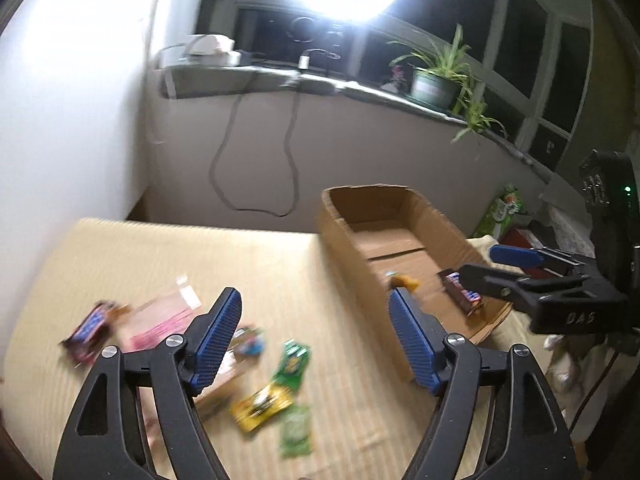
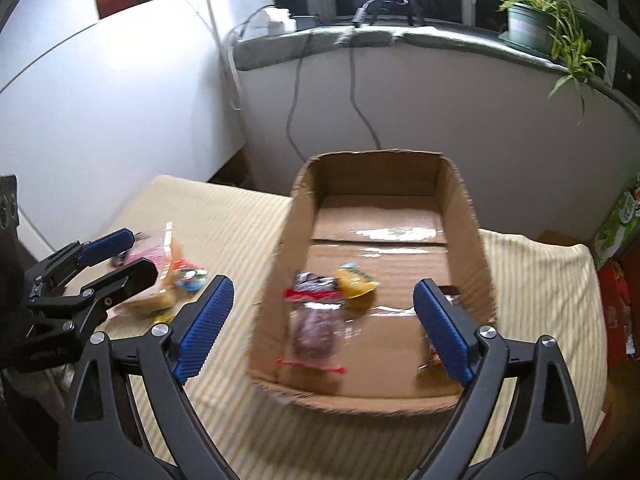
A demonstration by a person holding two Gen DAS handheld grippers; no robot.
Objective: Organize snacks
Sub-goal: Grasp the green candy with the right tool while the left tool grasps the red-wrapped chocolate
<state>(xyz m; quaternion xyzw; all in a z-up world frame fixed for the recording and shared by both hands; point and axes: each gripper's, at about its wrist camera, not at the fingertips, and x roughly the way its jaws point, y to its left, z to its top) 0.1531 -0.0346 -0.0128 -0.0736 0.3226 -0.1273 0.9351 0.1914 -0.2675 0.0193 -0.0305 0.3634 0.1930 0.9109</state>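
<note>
A cardboard box [image 2: 466,216] on the surface [image 2: 224,216] held about four snack packets [image 2: 316,320]. Both the left gripper [image 1: 316,340] and the right gripper [image 2: 324,328] were open and empty.

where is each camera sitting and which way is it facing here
Left wrist: rides the left gripper, looking forward and down over the striped table at loose snack packets such as the yellow packet; its own blue-padded fingers stand open, and the right gripper shows at right.
Right wrist: rides the right gripper, facing into the cardboard box, fingers open; the left gripper shows at left.
Shared: box, table, windowsill plant.
</note>
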